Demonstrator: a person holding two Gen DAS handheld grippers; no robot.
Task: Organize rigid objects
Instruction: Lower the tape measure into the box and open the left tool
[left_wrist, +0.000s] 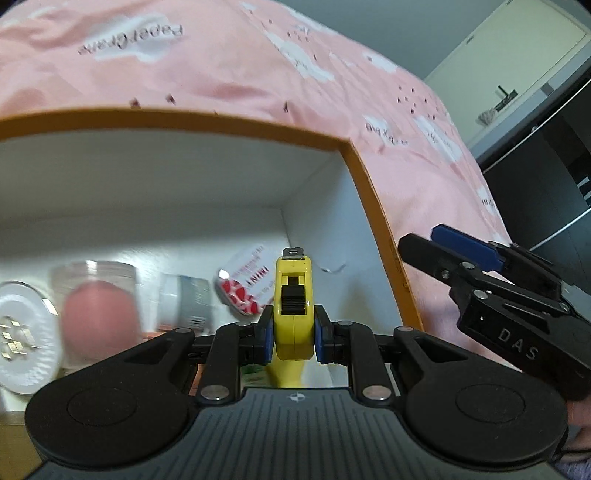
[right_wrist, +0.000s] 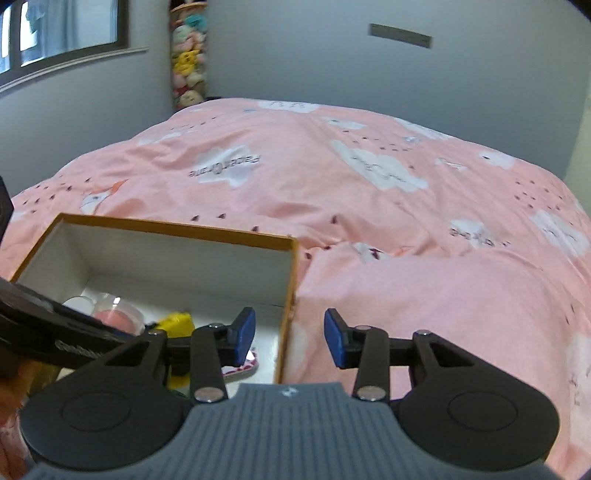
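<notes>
My left gripper (left_wrist: 293, 332) is shut on a yellow tape measure (left_wrist: 293, 310) and holds it inside an open orange-rimmed box (left_wrist: 373, 192) with white walls. In the box lie a clear jar with pink contents (left_wrist: 98, 306), a white round lid (left_wrist: 22, 332), a grey-white roll (left_wrist: 186, 302) and a red-and-white tin (left_wrist: 245, 284). My right gripper (right_wrist: 290, 338) is open and empty, straddling the box's right wall (right_wrist: 290, 295). The tape measure also shows in the right wrist view (right_wrist: 177, 325), and the right gripper shows in the left wrist view (left_wrist: 454, 251).
The box sits on a bed with a pink cloud-print duvet (right_wrist: 369, 192). A raised fold of duvet (right_wrist: 443, 295) lies right of the box. Grey walls, a window (right_wrist: 62, 29) and stacked plush toys (right_wrist: 188, 62) stand behind.
</notes>
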